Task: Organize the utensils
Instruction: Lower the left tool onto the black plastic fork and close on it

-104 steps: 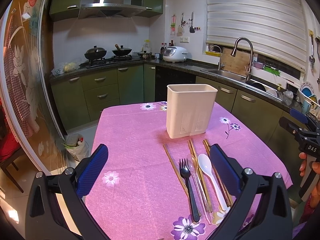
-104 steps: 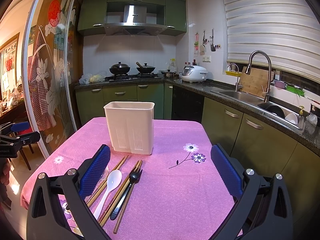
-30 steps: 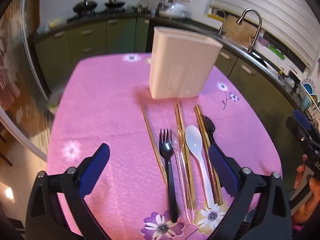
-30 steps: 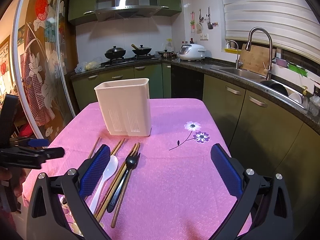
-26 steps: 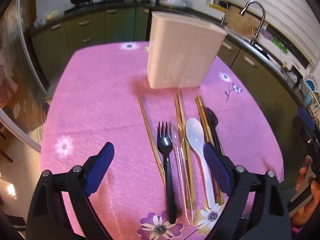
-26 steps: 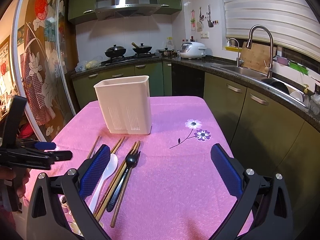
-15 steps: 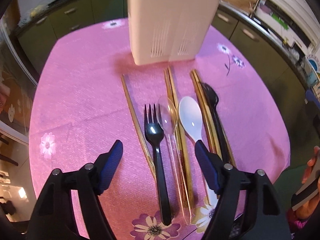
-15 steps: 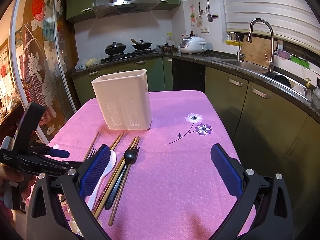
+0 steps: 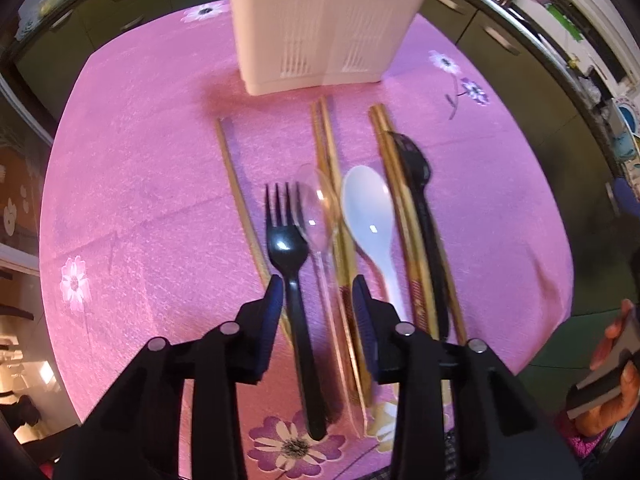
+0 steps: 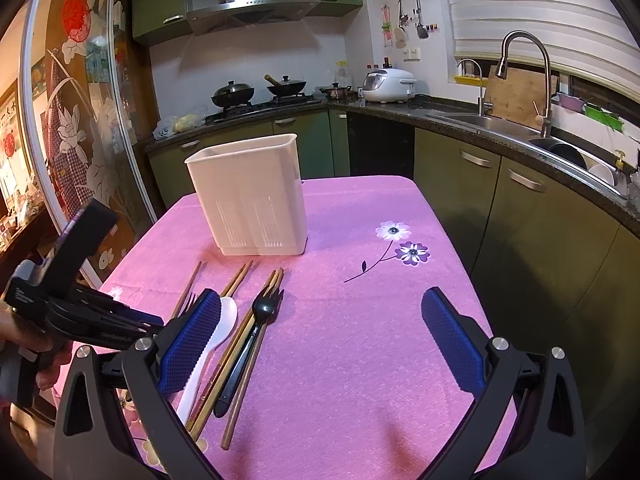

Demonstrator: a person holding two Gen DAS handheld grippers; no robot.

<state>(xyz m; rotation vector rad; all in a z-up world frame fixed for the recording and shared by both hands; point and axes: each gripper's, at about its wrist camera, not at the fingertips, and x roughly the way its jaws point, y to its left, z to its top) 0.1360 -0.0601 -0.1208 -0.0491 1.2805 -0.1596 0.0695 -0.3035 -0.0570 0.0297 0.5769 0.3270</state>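
A white utensil holder stands on the pink tablecloth. In front of it lie a black fork, a clear spoon, a white spoon, a black spork and several wooden chopsticks. My left gripper is low over the table, jaws narrowed around the handles of the black fork and the clear spoon, not closed on them. My right gripper is open and empty above the table, right of the utensils.
The table's pink cloth has flower prints. Green cabinets, a stove and a sink counter run behind and to the right. A glass sliding door stands on the left.
My left gripper has dropped toward the utensils and its jaws have narrowed from wide open to straddling the fork and clear spoon handles. The right gripper has barely moved.
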